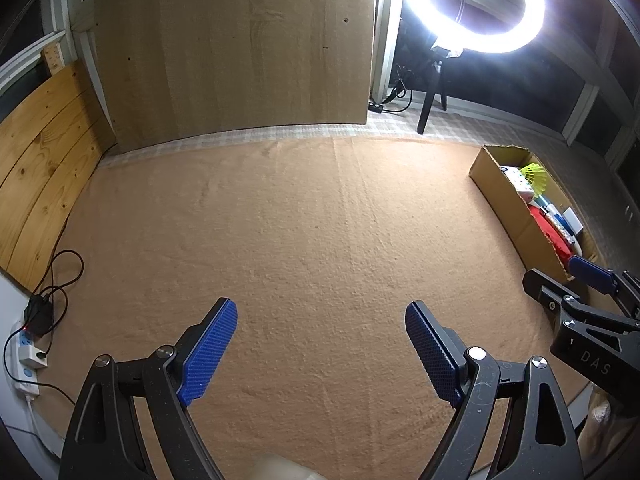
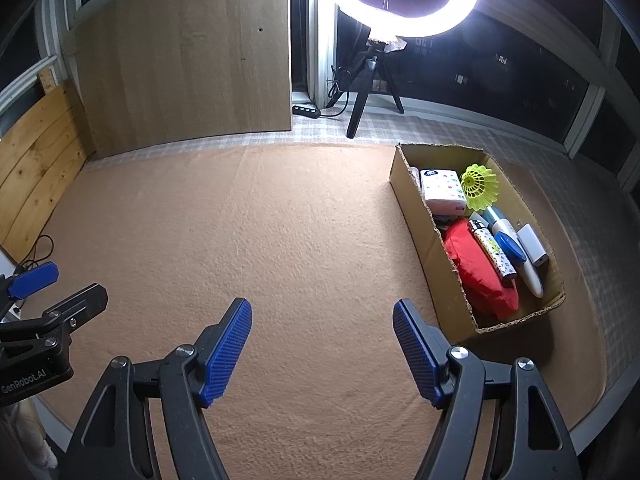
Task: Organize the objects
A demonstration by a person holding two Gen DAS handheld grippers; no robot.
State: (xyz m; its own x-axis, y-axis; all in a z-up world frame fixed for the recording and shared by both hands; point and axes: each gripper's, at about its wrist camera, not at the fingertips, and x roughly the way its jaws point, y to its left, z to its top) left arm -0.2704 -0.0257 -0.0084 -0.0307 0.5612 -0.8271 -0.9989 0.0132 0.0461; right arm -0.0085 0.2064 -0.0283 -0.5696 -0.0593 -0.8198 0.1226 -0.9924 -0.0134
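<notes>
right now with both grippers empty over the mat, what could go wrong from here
1. The cardboard box looks packed, and the yellow shuttlecock sits high, so reaching in could knock it out.
2. The right hand-held gripper hangs near the box's torn front edge and might snag or shove it.
3. The left hand-held gripper is close to the power strip and its loose cable, which a leftward swing could catch.

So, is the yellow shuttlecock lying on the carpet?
No, the shuttlecock sits inside the cardboard box, beside a tissue pack.
</notes>
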